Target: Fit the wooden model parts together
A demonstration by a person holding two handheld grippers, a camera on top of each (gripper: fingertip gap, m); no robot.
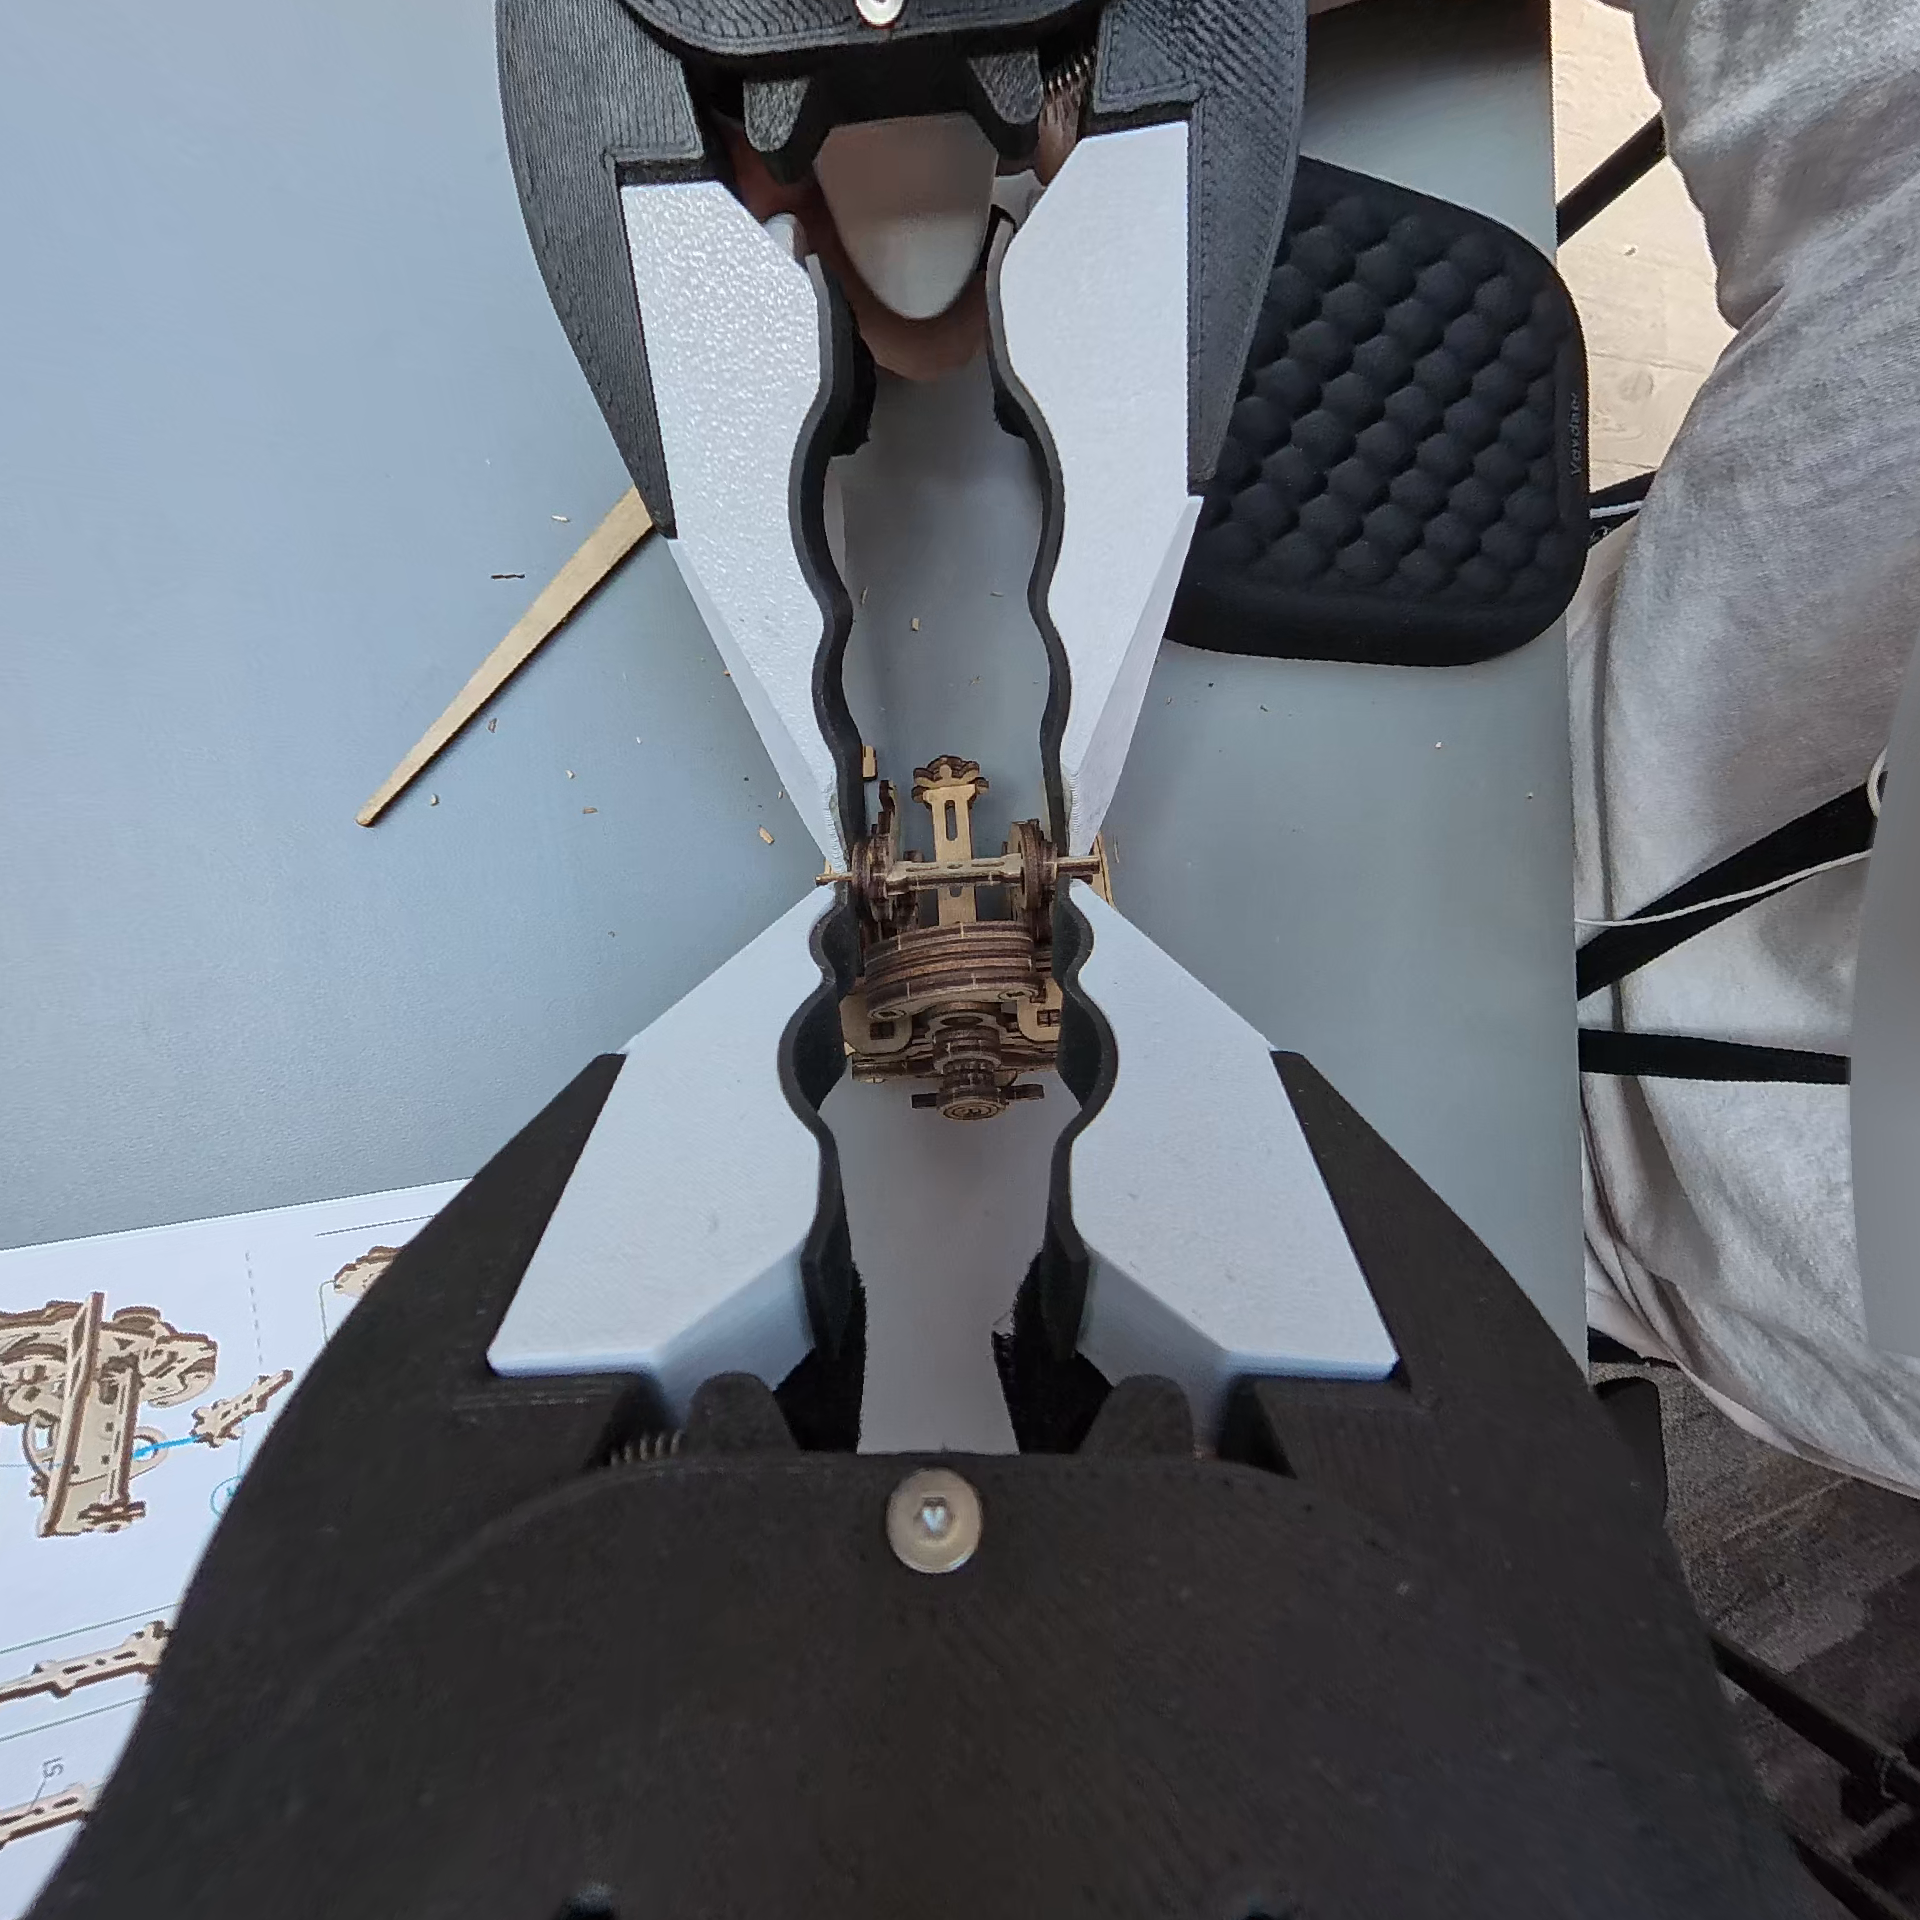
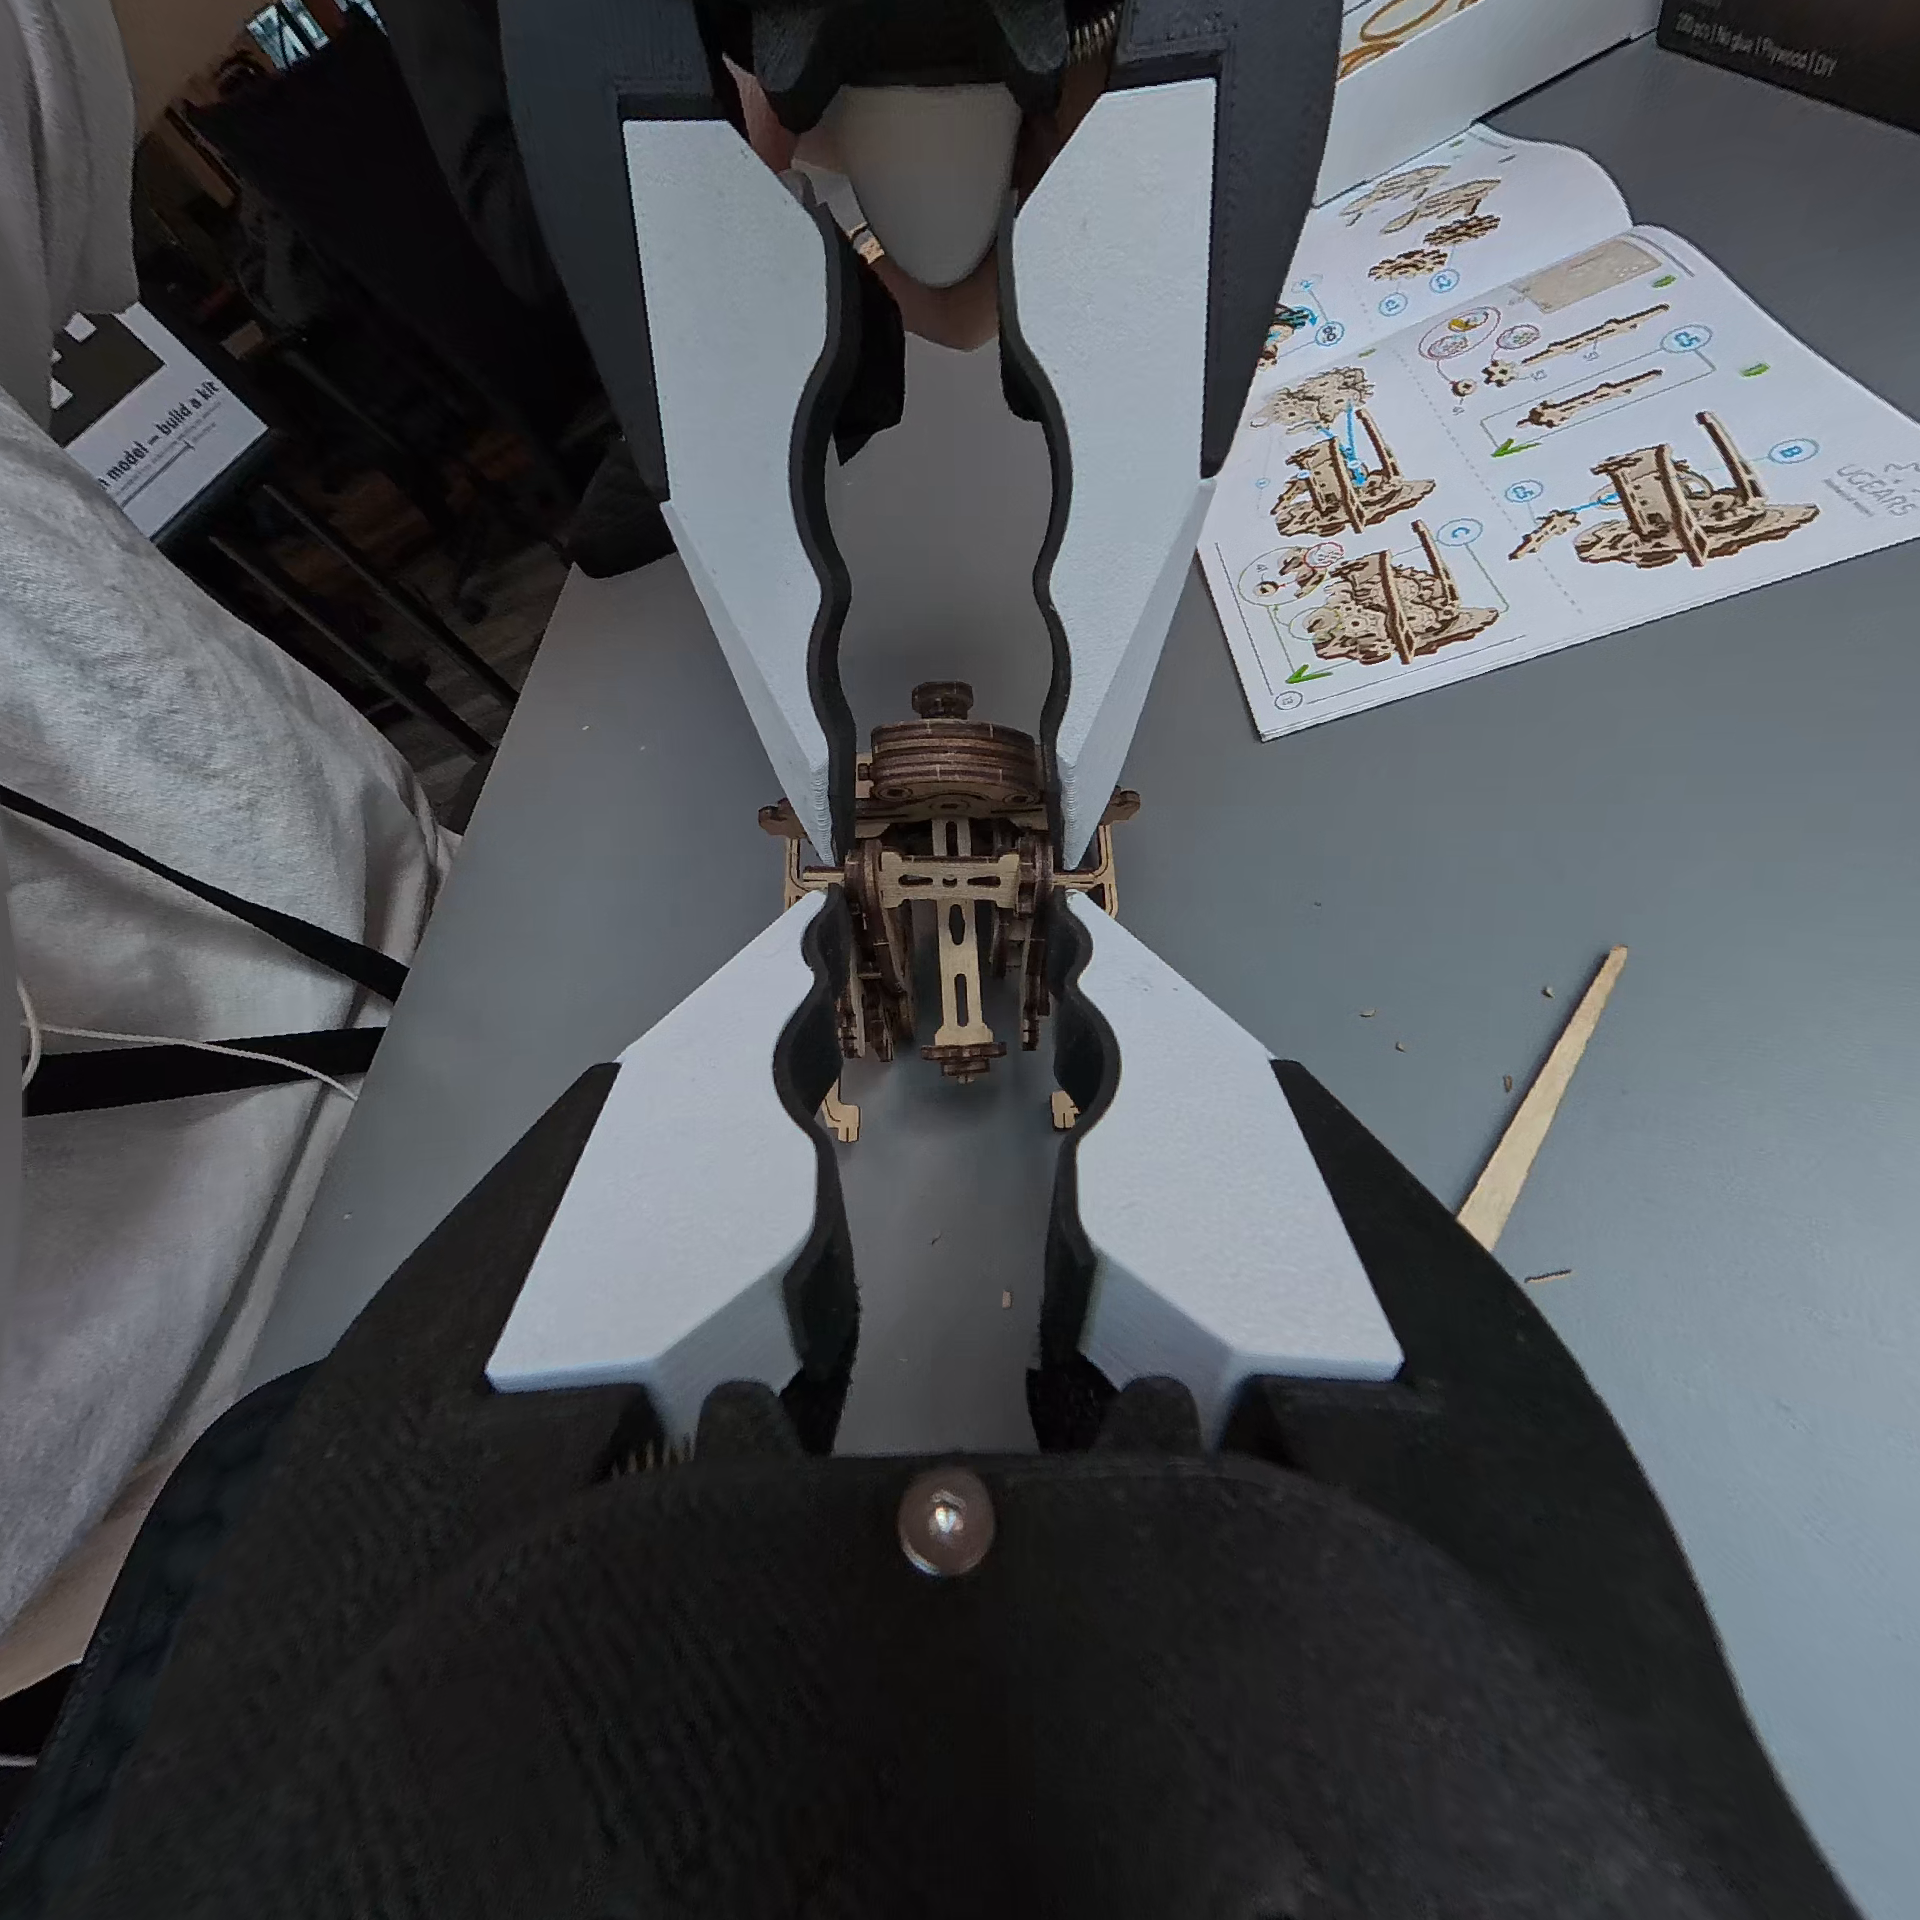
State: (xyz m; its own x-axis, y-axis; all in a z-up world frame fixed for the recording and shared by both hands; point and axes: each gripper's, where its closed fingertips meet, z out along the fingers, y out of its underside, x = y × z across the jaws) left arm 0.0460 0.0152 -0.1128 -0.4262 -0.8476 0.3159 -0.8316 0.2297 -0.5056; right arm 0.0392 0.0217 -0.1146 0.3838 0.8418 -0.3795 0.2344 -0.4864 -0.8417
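Observation:
A small wooden model [image 1: 951,971] of laser-cut plywood, with stacked discs, gears and a cross axle, is held between both grippers over the grey table [image 1: 260,520]. My left gripper [image 1: 951,925] comes from the bottom of the left wrist view and is shut on the model's stacked-disc end. My right gripper [image 2: 945,920] is shut on the axle frame end of the model [image 2: 956,966]. The two grippers face each other tip to tip: the right gripper [image 1: 951,831] shows at the top of the left view, the left gripper [image 2: 945,816] at the top of the right view.
An open instruction booklet [image 2: 1558,436] lies on the table, also in the left wrist view [image 1: 104,1403]. A thin wooden stick [image 2: 1548,1091] lies beside small wood chips. A black cushioned seat [image 1: 1382,416] and a person in grey clothing [image 1: 1766,623] are past the table edge. A box [image 2: 1766,52] stands far right. Left and right tips are no more than a few centimetres apart.

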